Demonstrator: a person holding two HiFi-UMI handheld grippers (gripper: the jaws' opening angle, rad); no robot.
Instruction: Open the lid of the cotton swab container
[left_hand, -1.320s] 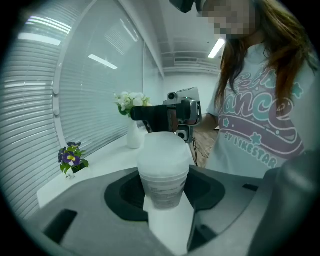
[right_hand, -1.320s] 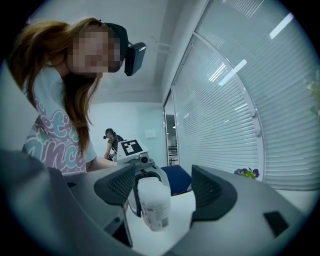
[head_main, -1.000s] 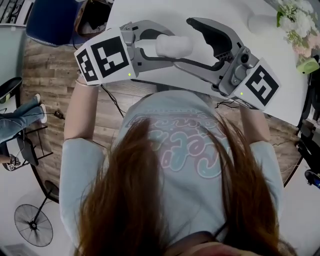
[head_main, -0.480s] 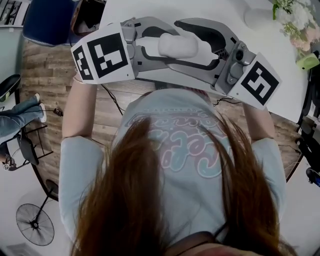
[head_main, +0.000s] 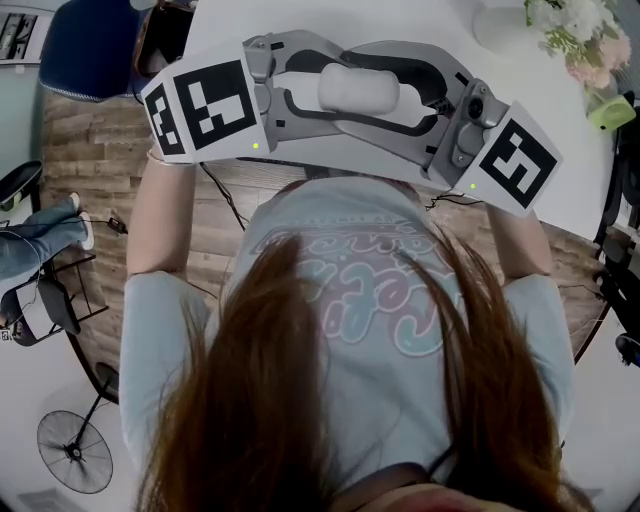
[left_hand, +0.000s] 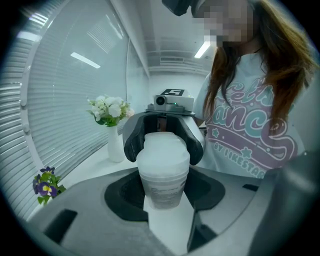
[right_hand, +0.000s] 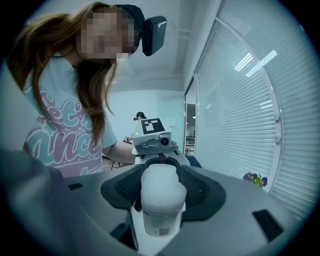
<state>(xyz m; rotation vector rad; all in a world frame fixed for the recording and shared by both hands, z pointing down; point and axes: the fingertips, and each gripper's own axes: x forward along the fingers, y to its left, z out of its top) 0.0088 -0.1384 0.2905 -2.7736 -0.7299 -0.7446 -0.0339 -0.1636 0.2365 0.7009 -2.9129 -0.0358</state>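
Observation:
The cotton swab container (head_main: 358, 92) is a white tub with a printed label low down and a frosted lid on top. Both grippers hold it in the air over the near edge of the white table (head_main: 560, 160). My left gripper (head_main: 330, 92) comes from the left and is shut on the container (left_hand: 162, 172). My right gripper (head_main: 388, 92) faces it from the right. Its jaws are closing, and the dark pads (left_hand: 132, 142) lie against the upper, lidded part. In the right gripper view the container (right_hand: 161, 200) stands between my own jaws. The lid is on.
A white vase of flowers (head_main: 570, 30) and a small green thing (head_main: 612, 110) stand at the table's far right. A purple flower sprig (left_hand: 46, 182) sits by the window blinds. A blue chair (head_main: 90, 45) stands off the table's left, and a floor fan (head_main: 75, 450) lower left.
The right gripper's jaws, wide apart a second ago, have closed in round the container. Both grippers and the container have drifted slightly up in the head view.

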